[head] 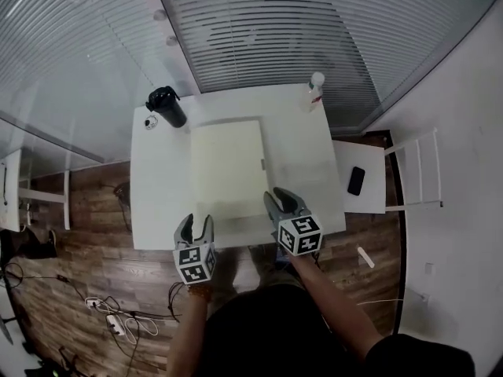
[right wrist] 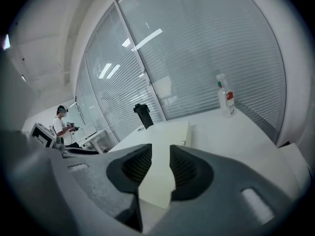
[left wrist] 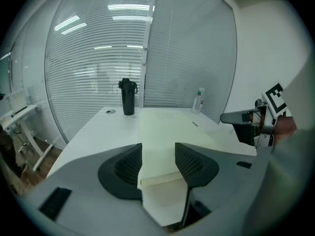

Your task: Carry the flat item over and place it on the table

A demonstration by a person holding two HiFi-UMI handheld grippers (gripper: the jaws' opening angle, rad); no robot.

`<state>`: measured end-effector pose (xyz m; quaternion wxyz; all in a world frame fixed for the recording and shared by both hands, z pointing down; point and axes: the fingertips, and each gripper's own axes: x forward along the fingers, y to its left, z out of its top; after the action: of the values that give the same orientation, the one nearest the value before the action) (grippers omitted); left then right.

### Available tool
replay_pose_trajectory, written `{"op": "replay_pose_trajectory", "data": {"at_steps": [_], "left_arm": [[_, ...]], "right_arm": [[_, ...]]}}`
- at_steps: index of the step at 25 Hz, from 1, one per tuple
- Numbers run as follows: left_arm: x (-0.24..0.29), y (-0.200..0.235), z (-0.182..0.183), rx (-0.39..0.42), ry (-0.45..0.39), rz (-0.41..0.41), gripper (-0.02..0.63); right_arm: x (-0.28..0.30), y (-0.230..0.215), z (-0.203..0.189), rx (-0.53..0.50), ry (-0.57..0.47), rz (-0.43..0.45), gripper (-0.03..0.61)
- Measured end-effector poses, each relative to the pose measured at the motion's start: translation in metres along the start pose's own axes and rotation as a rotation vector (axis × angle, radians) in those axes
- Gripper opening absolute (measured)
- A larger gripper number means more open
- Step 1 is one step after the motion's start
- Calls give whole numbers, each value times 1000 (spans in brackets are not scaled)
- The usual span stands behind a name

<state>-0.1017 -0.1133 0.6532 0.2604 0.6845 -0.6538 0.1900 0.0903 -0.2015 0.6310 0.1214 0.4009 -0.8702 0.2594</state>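
By the flat cream board's (head: pixel 228 163) near left corner, the left gripper (head: pixel 195 221) has its jaws spread, and the board's edge shows in the gap, unpinched. The right gripper (head: pixel 280 198) sits at the board's near right corner, jaws slightly parted around nothing. The board lies flat on the white table (head: pixel 157 203). Beyond the board stand a black flask (head: pixel 167 106) to its left and a spray bottle (head: pixel 316 89) to its right.

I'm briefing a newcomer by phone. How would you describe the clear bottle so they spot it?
Start at the white table before the blinds. At its far right corner, beyond the pale flat board, stands the bottle: clear, white-topped, red-labelled, unlike the black flask at the far left corner.
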Motion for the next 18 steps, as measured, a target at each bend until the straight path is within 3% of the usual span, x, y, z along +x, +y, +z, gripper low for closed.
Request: {"op": "replay_pose_trajectory", "data": {"at_steps": [6, 12, 18], "left_arm": [[-21, -17, 23, 52, -76, -48, 216], [-44, -19, 59, 41, -189, -91, 213], [-80, -43, 94, 201, -311, -183, 210]], "right_arm": [[-17, 28, 22, -80, -109, -23, 109], [-35, 58, 44, -177, -156, -49, 109], [-60, 89, 60, -250, -190, -85, 107]]}}
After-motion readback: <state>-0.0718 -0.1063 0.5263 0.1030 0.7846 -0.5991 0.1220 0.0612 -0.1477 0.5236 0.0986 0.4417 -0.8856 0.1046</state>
